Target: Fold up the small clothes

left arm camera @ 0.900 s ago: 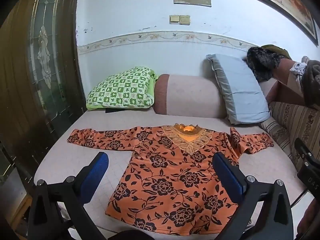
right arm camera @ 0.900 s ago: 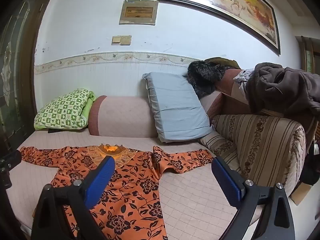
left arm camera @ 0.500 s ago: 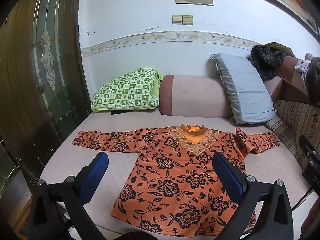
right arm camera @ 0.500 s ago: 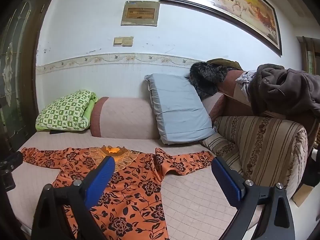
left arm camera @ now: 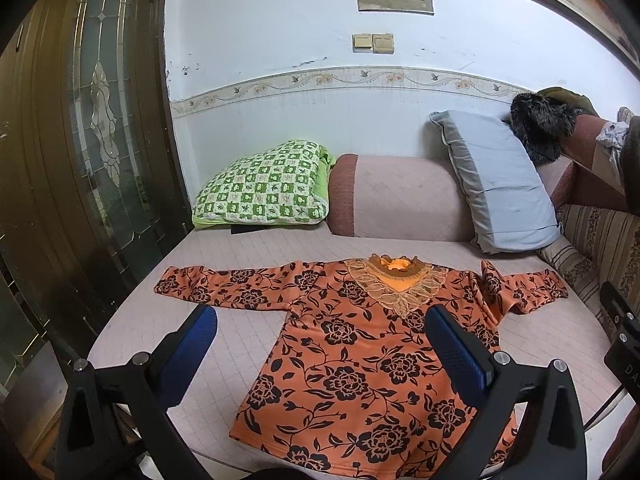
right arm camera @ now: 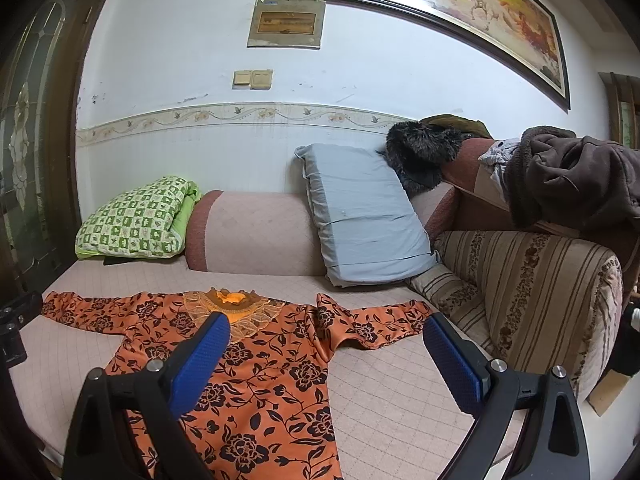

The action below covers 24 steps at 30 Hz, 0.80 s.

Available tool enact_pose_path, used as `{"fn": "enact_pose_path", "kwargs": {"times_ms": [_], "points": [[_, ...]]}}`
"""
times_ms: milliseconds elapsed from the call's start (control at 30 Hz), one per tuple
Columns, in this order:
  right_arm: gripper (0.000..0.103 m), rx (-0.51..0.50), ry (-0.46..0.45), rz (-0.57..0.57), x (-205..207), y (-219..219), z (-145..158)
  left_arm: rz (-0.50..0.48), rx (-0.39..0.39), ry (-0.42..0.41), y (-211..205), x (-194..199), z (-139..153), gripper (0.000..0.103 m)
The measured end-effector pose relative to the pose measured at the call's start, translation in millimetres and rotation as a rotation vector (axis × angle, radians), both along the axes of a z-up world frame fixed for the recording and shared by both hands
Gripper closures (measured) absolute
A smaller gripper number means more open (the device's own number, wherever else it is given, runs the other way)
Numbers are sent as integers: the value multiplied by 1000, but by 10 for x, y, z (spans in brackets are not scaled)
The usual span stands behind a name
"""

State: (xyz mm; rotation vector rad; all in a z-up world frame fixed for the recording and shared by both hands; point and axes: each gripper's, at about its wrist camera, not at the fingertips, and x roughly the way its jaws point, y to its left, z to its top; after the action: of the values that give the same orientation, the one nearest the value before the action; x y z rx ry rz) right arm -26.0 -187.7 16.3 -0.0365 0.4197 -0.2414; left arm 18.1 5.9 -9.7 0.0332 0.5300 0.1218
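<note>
Orange flowered blouse lies flat on the pink quilted sofa seat, sleeves spread (its hem corner is hidden behind a blue pad), while the left hand-held gripper and right hand-held gripper hover wide open, holding nothing.

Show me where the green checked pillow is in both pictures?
Left wrist view: the green checked pillow sits left of centre, at the back of the bed against the wall.
Right wrist view: the same pillow sits far left, halfway up.
Shared landmark: the pink bolster lies right beside it in both views.
</note>
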Motion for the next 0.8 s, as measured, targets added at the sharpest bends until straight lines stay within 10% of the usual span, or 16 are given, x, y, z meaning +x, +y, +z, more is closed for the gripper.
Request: {"fn": "enact_pose_path", "kwargs": {"times_ms": [800], "points": [[4,50,51,-28,264,-218,-214,-1,10,38,-138,283,-118,0]]}}
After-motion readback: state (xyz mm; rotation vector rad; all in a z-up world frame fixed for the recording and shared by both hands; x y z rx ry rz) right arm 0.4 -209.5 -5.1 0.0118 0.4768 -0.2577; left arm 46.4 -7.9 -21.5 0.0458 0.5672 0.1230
